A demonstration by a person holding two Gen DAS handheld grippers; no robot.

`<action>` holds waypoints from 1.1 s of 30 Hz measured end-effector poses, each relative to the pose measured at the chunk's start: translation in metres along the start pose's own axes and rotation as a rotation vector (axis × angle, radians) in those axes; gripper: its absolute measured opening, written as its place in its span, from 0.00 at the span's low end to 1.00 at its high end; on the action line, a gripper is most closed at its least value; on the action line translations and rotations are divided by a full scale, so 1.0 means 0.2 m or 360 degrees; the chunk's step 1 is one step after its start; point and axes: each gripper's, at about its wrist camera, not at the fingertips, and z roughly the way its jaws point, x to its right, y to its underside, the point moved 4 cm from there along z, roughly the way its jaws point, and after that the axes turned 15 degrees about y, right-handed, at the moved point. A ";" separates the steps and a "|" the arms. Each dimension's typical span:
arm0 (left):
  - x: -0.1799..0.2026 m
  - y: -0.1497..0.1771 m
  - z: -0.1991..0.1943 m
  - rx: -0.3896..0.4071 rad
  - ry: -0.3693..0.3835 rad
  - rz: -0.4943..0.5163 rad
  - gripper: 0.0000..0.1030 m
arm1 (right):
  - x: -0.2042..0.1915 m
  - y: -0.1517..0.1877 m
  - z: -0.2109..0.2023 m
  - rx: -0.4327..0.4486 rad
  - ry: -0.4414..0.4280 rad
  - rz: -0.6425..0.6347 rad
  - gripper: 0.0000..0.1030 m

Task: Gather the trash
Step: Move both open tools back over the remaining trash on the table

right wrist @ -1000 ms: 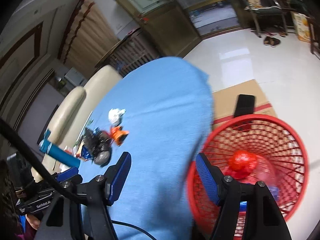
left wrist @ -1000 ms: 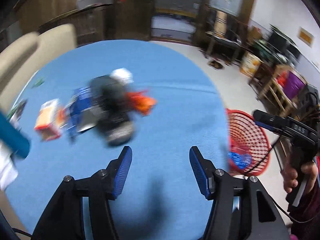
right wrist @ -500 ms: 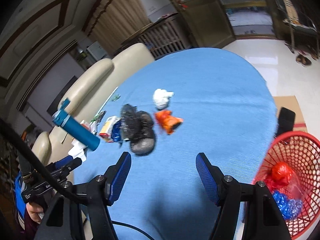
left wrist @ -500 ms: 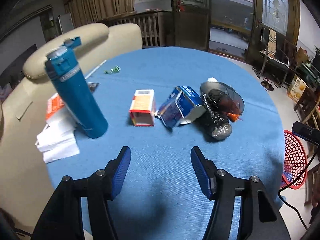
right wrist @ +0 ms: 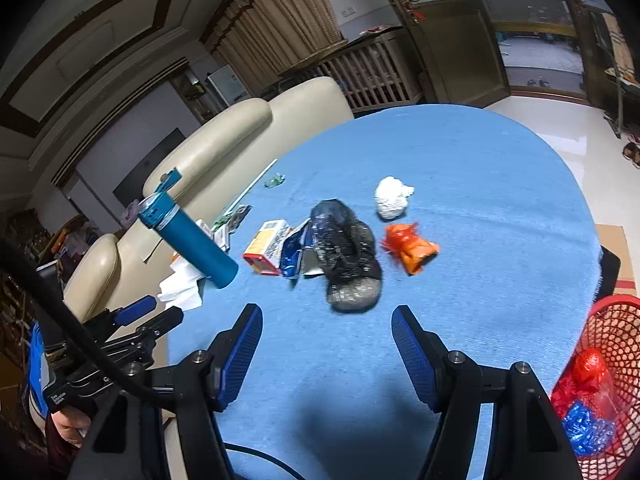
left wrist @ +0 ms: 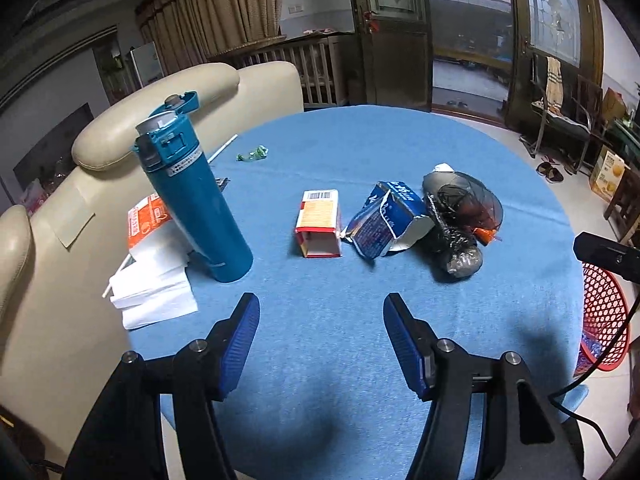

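Both hand-held grippers hover over the blue desk (left wrist: 320,140) with nothing between their fingers: the left hand-held gripper (left wrist: 320,344) and the right hand-held gripper (right wrist: 326,350) stand parted. Trash lies mid-desk: a black bag (right wrist: 346,254), an orange wrapper (right wrist: 410,248), a white wad (right wrist: 392,197). The red basket (right wrist: 612,328) sits off the desk's right edge.

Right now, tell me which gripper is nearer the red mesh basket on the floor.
Right. The right gripper hangs over the table's edge with the red mesh basket just beside it; the left gripper sits further along the table, toward the teal bottle.
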 end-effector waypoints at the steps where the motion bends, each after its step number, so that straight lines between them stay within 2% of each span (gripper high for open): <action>1: 0.00 0.00 0.00 -0.0002 -0.0004 0.0000 0.64 | -0.01 0.00 0.00 0.0000 -0.0005 -0.0008 0.69; 33: -0.06 0.05 0.05 -0.0045 -0.0011 -0.0033 0.64 | -0.13 0.02 0.09 -0.0056 -0.0029 -0.0061 0.69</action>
